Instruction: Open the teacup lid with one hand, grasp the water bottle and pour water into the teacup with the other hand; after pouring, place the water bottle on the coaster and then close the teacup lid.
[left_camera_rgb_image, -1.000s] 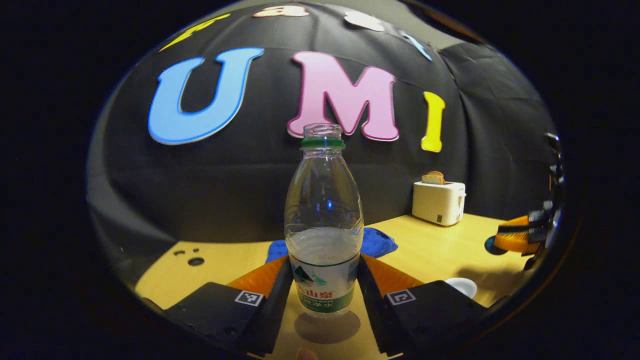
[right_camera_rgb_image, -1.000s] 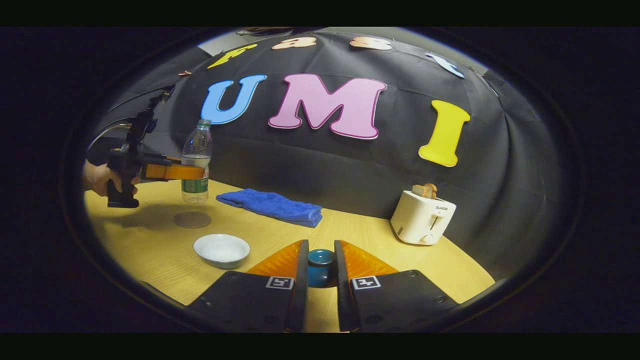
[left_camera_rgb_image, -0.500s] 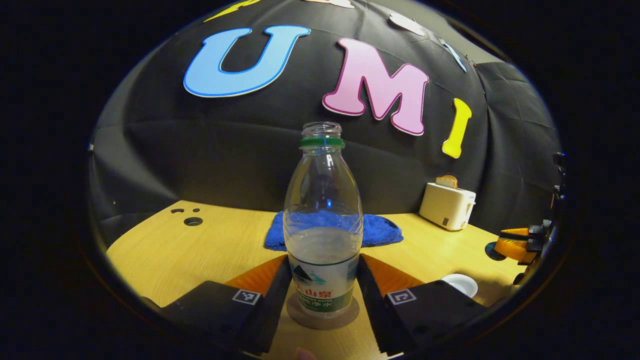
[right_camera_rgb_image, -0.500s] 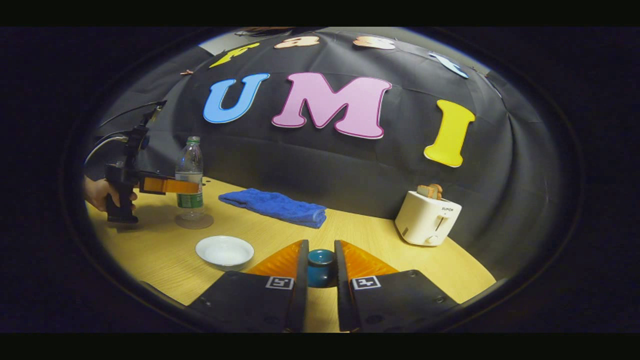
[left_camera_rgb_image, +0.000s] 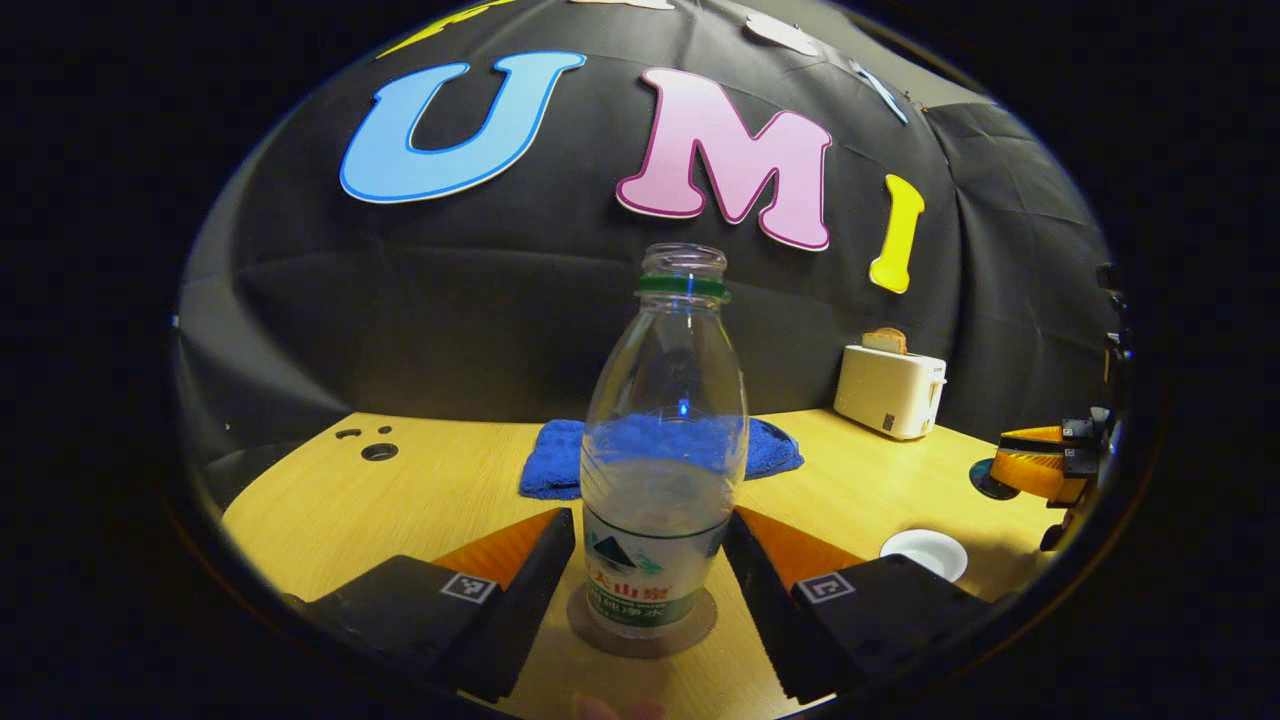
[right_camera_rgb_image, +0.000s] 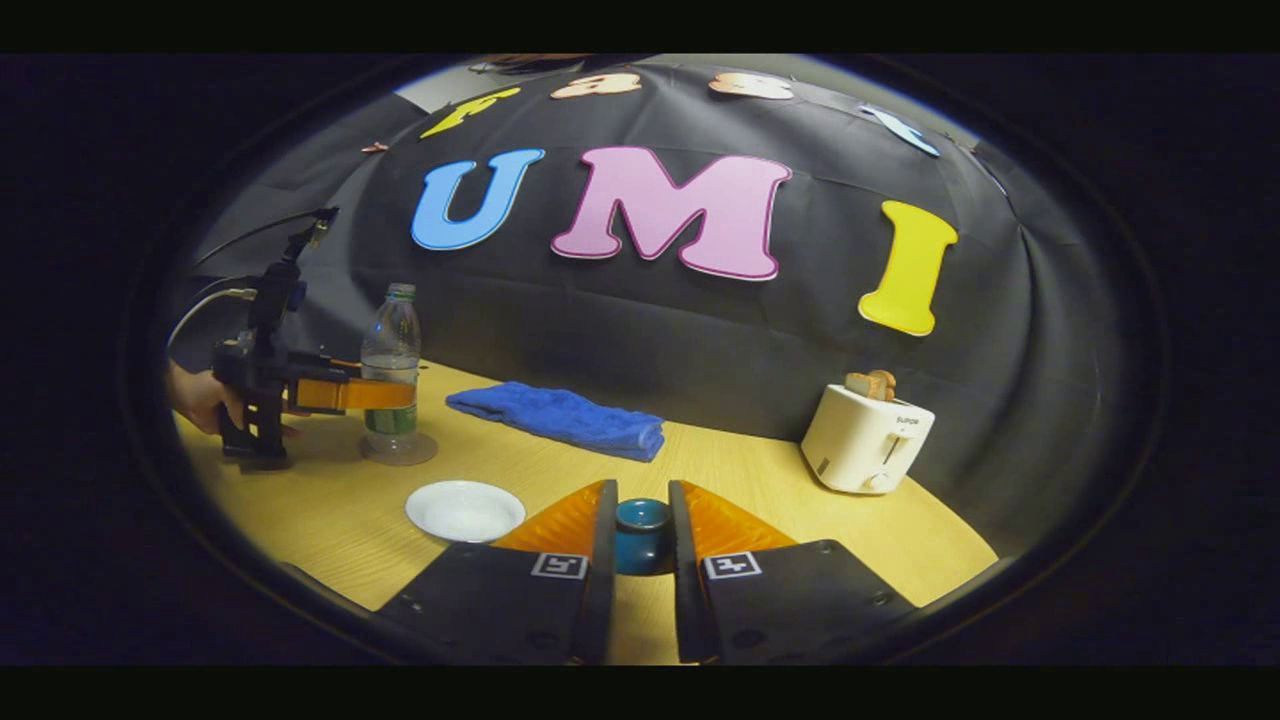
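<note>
While the right gripper (right_camera_rgb_image: 642, 496) is clamped narrow on a small, round, dark-blue ceramic lid (right_camera_rgb_image: 642, 532) held close above the pale wooden table (right_camera_rgb_image: 720, 470), the last step of the task is plainly not yet done. Just beyond its fingers and to one side sits a shallow white dish (right_camera_rgb_image: 465, 510), which I take to be the open teacup. It is uncovered, and whether it holds water is too small to tell.

Farther off, the clear plastic water bottle with a green neck ring and green label (left_camera_rgb_image: 665, 450) stands upright on the round brown coaster (left_camera_rgb_image: 700, 625), partly full and uncapped. The left gripper (left_camera_rgb_image: 648, 516) flanks its label, and its jaws are spread. A sliver of table shows between one finger and the bottle, so I judge the grip released. A hand (right_camera_rgb_image: 200, 400) holds that gripper low by the table.

By this showing the bottle is placed. What remains is to draw the left gripper clear and set the lid back on the cup.

At the back lie a folded blue cloth (right_camera_rgb_image: 560, 420) and a white toaster with bread in it (right_camera_rgb_image: 865, 450), both well apart from the work.
</note>
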